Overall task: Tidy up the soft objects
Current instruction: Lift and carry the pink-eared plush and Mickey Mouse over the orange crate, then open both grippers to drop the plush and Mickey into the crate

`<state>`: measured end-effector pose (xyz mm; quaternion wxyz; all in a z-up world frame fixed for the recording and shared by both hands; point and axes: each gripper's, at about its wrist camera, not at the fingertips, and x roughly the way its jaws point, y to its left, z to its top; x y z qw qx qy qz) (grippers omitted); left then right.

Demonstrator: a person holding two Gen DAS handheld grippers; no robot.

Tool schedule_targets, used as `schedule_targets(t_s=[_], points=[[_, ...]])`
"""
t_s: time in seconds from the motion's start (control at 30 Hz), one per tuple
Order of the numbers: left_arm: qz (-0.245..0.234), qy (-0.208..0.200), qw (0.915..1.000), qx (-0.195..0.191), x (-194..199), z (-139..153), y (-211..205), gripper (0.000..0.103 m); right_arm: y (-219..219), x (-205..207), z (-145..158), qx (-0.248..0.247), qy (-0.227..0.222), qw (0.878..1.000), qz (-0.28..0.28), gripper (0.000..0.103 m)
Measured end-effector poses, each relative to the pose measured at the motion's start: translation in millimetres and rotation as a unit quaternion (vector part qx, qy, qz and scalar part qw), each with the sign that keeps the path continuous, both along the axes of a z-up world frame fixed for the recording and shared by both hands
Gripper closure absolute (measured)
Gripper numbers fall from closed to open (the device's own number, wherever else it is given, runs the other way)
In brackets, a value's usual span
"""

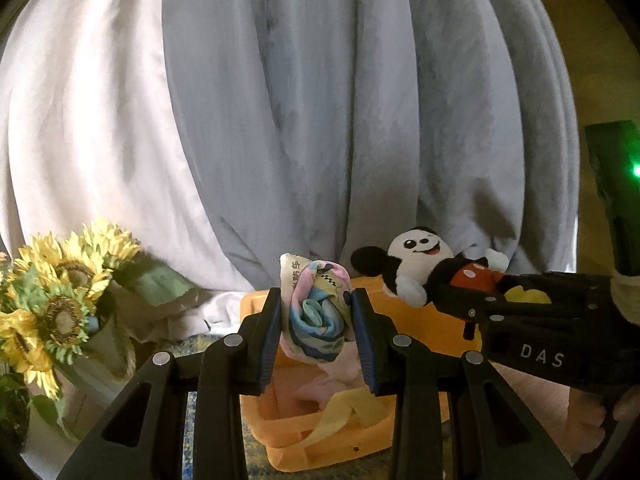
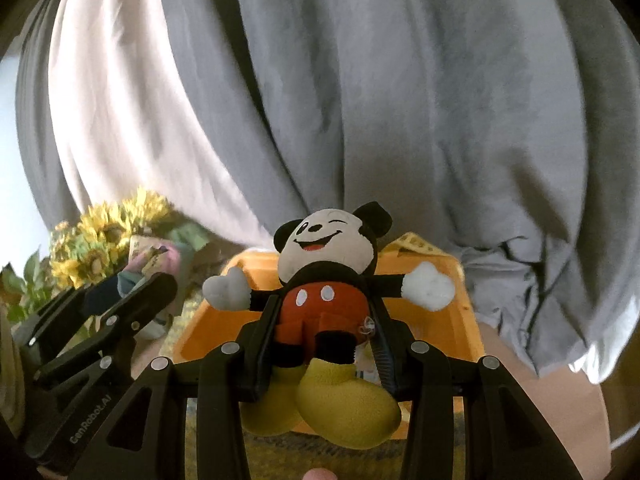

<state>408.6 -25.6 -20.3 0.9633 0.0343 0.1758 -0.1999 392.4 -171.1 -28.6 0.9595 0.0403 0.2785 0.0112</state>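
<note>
Carrying: left hand-held gripper [image 1: 316,312] clamps a rolled pastel cloth [image 1: 316,312], right hand-held gripper [image 2: 324,320] clamps the Mickey Mouse plush [image 2: 326,264]; next, release both into the orange bin [image 1: 420,320] at 6 o'clock.

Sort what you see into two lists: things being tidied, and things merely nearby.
Being tidied: rolled pastel cloth in left gripper; Mickey plush in right gripper; orange bin.
Merely nearby: sunflowers; grey curtain.

A rolled pastel cloth bundle [image 1: 316,312] sits clamped between the left gripper's [image 1: 316,322] fingers. A Mickey plush [image 2: 324,280], upright and facing back, is pinched at its red shorts by the right gripper [image 2: 322,344], above an orange bin [image 2: 460,304].
</note>
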Motion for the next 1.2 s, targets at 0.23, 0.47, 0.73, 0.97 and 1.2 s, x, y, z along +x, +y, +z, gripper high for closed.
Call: schedule_targets(t_s=[0.23,0.47,0.73,0.97,1.2], points=[[0.018,0.042,0.9987,0.023,35.0,-27.9,-12.5,0.069,-10.3,43.9,-28.1,-0.004,0.051,0.998,0.032,0.06],[0.019,0.087,0.9951,0.043,65.0,-56.1,-22.3,0.068,-18.5,72.5,-57.2,-0.013,0.095,0.995,0.04,0.06],[0.021,0.098,0.9935,0.055,74.3,-64.0,-25.4,0.037,-23.3,85.1,-71.3,-0.015,0.121,0.992,0.029,0.05],[0.033,0.09,0.994,0.054,66.7,-56.8,-21.0,0.022,-30.9,75.9,-59.6,-0.027,0.092,0.995,-0.018,0.038],[0.033,0.06,0.997,0.038,41.8,-33.1,-11.2,0.017,-27.5,41.7,-29.1,-0.053,0.036,0.996,-0.064,0.026]])
